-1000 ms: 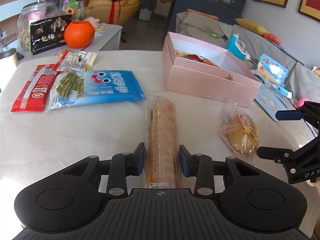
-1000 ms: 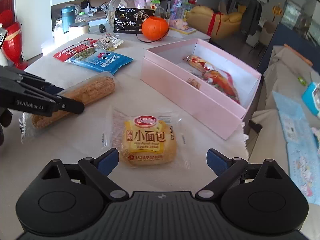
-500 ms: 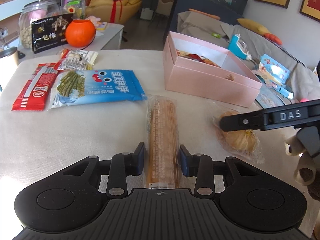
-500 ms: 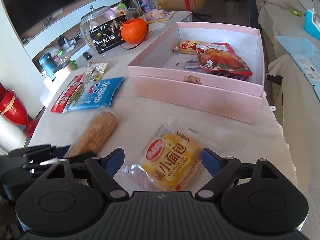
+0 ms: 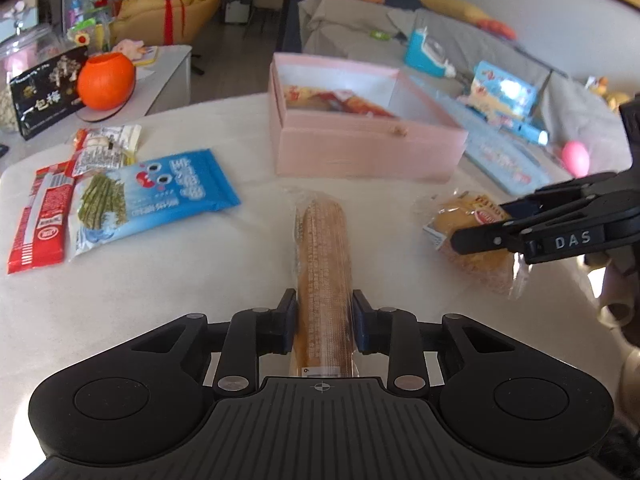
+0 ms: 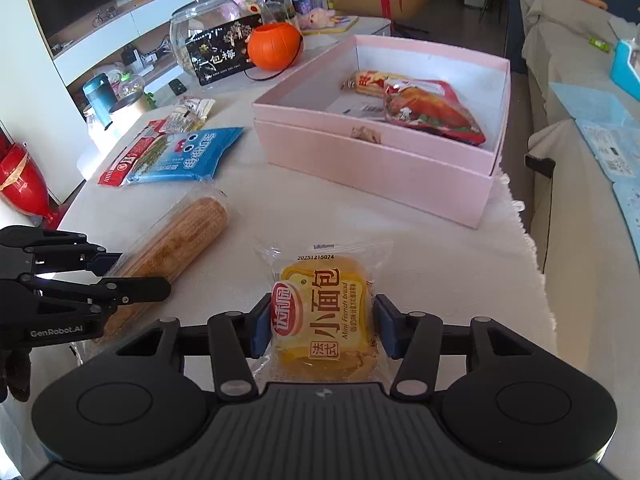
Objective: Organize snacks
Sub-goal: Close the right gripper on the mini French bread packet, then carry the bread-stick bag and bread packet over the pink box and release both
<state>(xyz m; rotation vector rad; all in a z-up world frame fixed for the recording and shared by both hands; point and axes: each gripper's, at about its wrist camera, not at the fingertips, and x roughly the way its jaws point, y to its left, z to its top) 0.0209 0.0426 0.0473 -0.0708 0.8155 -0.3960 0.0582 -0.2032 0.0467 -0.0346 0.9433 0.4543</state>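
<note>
My left gripper (image 5: 324, 320) is shut on a long wrapped corn cob (image 5: 323, 248) that lies on the white table; the cob also shows in the right wrist view (image 6: 176, 248). My right gripper (image 6: 320, 324) is shut on a yellow mini French bread packet (image 6: 324, 312), which also shows in the left wrist view (image 5: 472, 232). An open pink box (image 6: 376, 160) stands behind, holding a red snack bag (image 6: 432, 112) and a smaller packet (image 6: 368, 80). The box also shows in the left wrist view (image 5: 360, 148).
A blue seaweed packet (image 5: 160, 188), a red packet (image 5: 38, 216) and a small clear packet (image 5: 106, 148) lie at the left of the table. An orange pumpkin pot (image 5: 105, 80) and a black box (image 5: 44, 92) stand behind. A sofa (image 5: 500, 60) is at the right.
My right gripper has moved in over the bread packet and closed its fingers on it. My left gripper has stayed shut on the corn cob and tilted a little.
</note>
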